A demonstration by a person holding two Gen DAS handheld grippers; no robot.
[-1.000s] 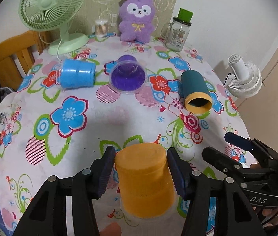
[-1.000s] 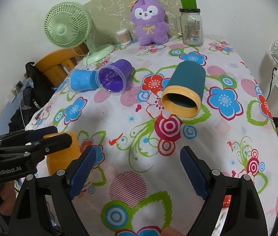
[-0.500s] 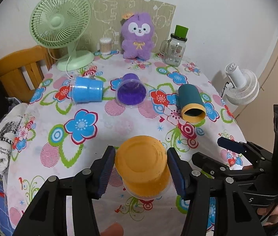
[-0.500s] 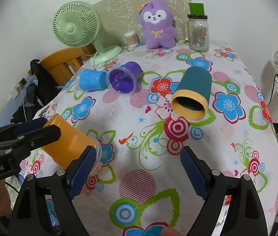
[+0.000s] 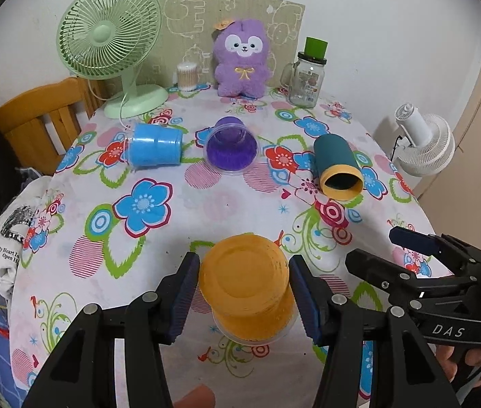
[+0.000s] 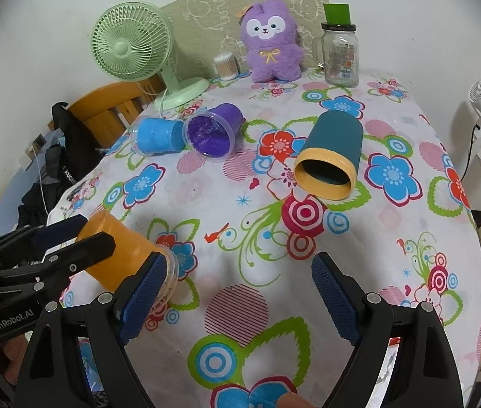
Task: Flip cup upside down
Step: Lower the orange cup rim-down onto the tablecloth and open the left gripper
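Observation:
My left gripper [image 5: 244, 294] is shut on an orange cup [image 5: 245, 285] and holds it above the near table edge, tilted with its closed base towards the camera. The cup [image 6: 123, 255] also shows in the right wrist view, lying slanted with its clear rim down to the right. My right gripper [image 6: 237, 301] is open and empty, to the right of the cup. A blue cup [image 5: 155, 149], a purple cup [image 5: 232, 151] and a teal cup with a yellow rim [image 5: 337, 166] lie on their sides further back.
The round table has a flowered cloth [image 5: 206, 204]. At its back stand a green fan [image 5: 111, 40], a purple plush toy [image 5: 242, 57], a glass jar [image 5: 306, 76] and a cotton swab box [image 5: 187, 76]. A wooden chair [image 5: 36, 115] stands left, a white fan [image 5: 424, 142] right.
The left gripper has lifted the orange cup off the table and tipped it, so its base now faces the camera. The right gripper has stayed open and almost still.

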